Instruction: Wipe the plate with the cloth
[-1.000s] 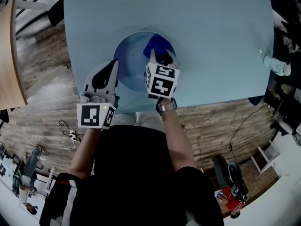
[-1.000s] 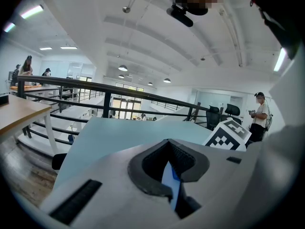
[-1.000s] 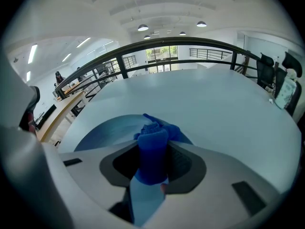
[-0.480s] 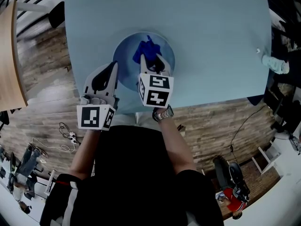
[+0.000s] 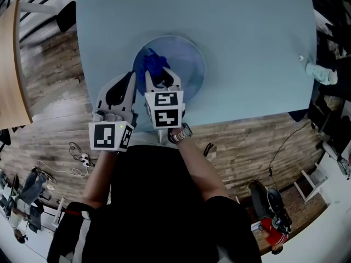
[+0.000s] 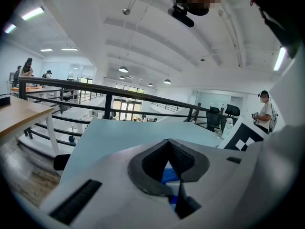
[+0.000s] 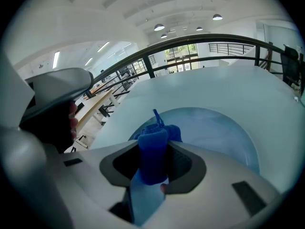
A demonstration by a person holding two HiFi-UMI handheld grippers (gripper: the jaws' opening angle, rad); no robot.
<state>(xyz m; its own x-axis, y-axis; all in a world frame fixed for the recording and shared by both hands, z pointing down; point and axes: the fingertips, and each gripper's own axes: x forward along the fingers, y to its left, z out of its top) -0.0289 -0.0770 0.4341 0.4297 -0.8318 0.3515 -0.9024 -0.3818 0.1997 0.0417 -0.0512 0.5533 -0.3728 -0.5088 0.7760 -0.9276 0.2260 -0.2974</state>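
– Starting on the left: what is the left tool (image 5: 131, 76) doing?
– It sits at the left rim of the plate (image 5: 186, 64). In its own view the jaws are drawn in close, and a sliver of white and blue rim shows in the gap between them, so it looks clamped on the plate
– And the right tool (image 5: 159, 73)?
– It is just beside the left one, clamped on the cloth (image 5: 151, 62), a bunched blue roll standing up between the jaws. The cloth's free end lies on the left part of the plate
– Where is the plate?
– Flat on the pale blue desk (image 5: 247, 37), near the edge closest to the person
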